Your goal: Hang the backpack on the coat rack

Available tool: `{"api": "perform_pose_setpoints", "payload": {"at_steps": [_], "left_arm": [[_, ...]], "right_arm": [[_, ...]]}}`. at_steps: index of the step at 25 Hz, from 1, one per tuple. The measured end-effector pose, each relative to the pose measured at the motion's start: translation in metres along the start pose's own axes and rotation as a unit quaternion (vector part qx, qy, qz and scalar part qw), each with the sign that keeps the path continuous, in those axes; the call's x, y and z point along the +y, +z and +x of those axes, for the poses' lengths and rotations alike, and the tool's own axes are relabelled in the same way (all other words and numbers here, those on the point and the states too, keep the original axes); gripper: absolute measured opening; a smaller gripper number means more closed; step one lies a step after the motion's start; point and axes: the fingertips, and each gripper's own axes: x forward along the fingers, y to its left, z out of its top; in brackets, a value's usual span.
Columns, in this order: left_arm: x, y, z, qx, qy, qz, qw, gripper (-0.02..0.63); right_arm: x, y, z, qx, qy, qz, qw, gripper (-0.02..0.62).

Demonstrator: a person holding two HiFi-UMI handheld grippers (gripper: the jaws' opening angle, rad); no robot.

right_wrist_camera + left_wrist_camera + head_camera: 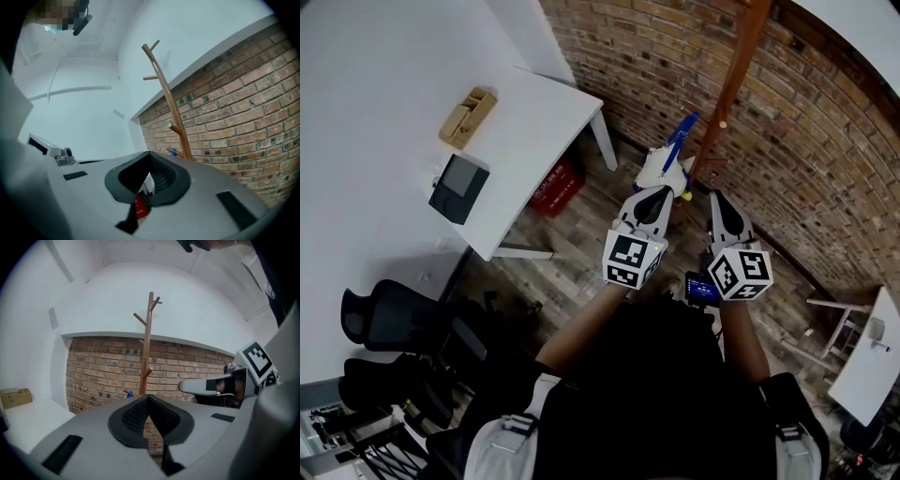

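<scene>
The brown wooden coat rack (733, 80) stands against the brick wall. A white and blue backpack (661, 169) hangs low beside its pole, its blue strap running up to a lower peg. In the left gripper view the rack (147, 348) rises straight ahead, with a bit of blue strap (129, 393) at a peg. The right gripper view shows the rack (166, 93) and the blue strap (174, 152) too. My left gripper (664, 191) (149, 398) and right gripper (715, 195) (150, 153) are side by side just short of the backpack, both shut, with nothing between the pads.
A white desk (534, 141) at the left carries a wooden box (469, 115) and a dark device (459, 187). A red box (558, 187) sits under it. A black office chair (389, 319) is at the lower left, another white table (872, 366) at the right.
</scene>
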Motion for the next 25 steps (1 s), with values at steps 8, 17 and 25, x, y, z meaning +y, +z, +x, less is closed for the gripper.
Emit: {"api": "perform_pose_setpoints", "payload": {"at_steps": [8, 17, 25], "left_arm": [[0.012, 0.023, -0.053, -0.029, -0.013, 0.002, 0.9995, 0.008], [0.006, 0.024, -0.098, -0.037, -0.034, 0.011, 0.9987, 0.008], [-0.031, 0.023, -0.132, -0.033, -0.043, -0.006, 0.9985, 0.008]], "right_arm": [[0.048, -0.005, -0.021, -0.012, -0.021, -0.006, 1.000, 0.012], [0.087, -0.019, -0.065, -0.010, -0.048, -0.011, 0.999, 0.012], [0.094, -0.014, -0.106, -0.016, -0.052, -0.013, 0.998, 0.012]]}}
